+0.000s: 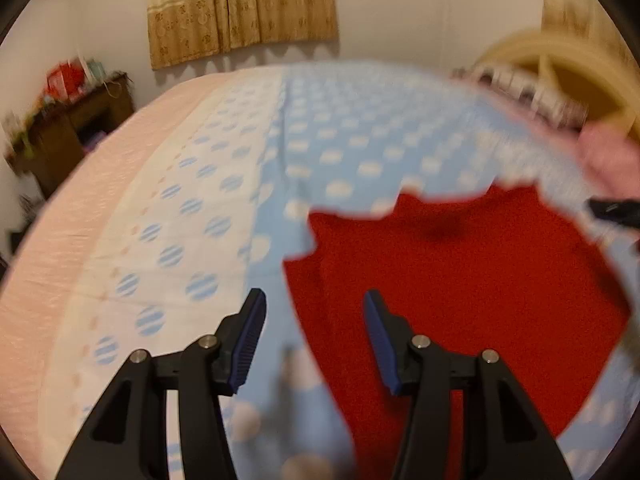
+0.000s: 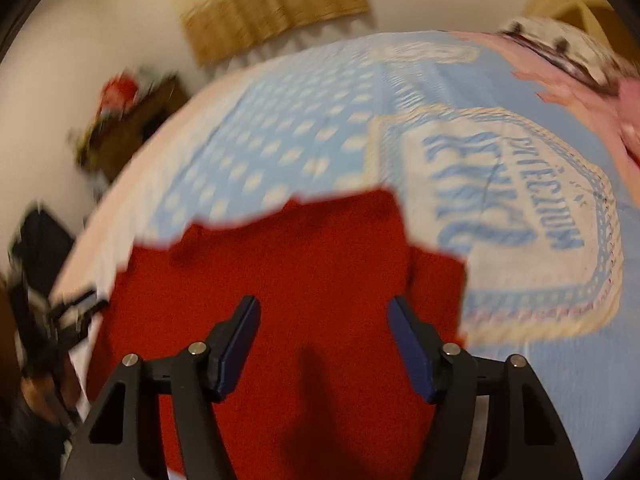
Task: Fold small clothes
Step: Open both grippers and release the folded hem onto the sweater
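Both grippers, left and right, gape wide, holding nothing, low-centre frame. Red garment lies rumpled on the spotted sheet; a one-layer pinch could skew the fold

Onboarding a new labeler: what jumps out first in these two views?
The red garment lies spread on the bed, filling the lower middle of both views. Under it is a blue polka-dot bedsheet, with a white panel of blue lettering to the garment's right. Both the left tool and right tool hang open above the garment, holding nothing.
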`<action>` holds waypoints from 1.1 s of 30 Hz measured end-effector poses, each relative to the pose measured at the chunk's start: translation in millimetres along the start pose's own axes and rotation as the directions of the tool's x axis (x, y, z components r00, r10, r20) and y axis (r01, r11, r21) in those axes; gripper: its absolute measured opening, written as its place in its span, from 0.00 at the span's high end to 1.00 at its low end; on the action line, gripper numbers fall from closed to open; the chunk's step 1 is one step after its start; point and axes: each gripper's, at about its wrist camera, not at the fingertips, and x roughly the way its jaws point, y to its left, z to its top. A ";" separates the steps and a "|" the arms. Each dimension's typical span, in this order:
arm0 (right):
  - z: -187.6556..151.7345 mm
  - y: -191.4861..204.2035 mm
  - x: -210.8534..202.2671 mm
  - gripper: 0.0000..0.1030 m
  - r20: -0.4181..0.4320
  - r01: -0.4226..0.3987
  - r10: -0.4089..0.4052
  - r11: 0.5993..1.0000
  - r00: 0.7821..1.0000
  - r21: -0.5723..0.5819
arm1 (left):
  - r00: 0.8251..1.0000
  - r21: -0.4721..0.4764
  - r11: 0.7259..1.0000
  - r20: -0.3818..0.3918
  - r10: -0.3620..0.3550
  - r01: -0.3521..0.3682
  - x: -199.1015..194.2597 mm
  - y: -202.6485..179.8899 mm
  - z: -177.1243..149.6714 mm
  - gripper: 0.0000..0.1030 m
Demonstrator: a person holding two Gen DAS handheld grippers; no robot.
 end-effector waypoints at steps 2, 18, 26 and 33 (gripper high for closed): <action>-26.8 13.0 0.8 0.40 -0.036 0.063 -0.066 0.995 0.997 -0.076 | 0.999 0.000 1.000 -0.035 0.010 -0.010 5.7 -1.9 -10.3 0.48; -68.1 11.7 -31.2 0.49 0.028 0.179 -0.177 0.980 0.984 -0.088 | 1.000 -0.033 0.999 -0.009 -0.007 0.007 -19.7 -1.4 -44.8 0.29; -87.7 36.8 -9.2 0.49 -0.032 0.195 -0.205 0.961 0.978 -0.196 | 1.000 -0.061 0.998 -0.004 -0.017 0.016 -21.1 1.5 -55.2 0.22; -83.9 77.2 -25.3 0.49 0.047 0.198 -0.193 0.959 0.980 -0.201 | 1.000 -0.050 0.999 0.030 -0.009 0.010 -19.9 -4.4 -69.1 0.11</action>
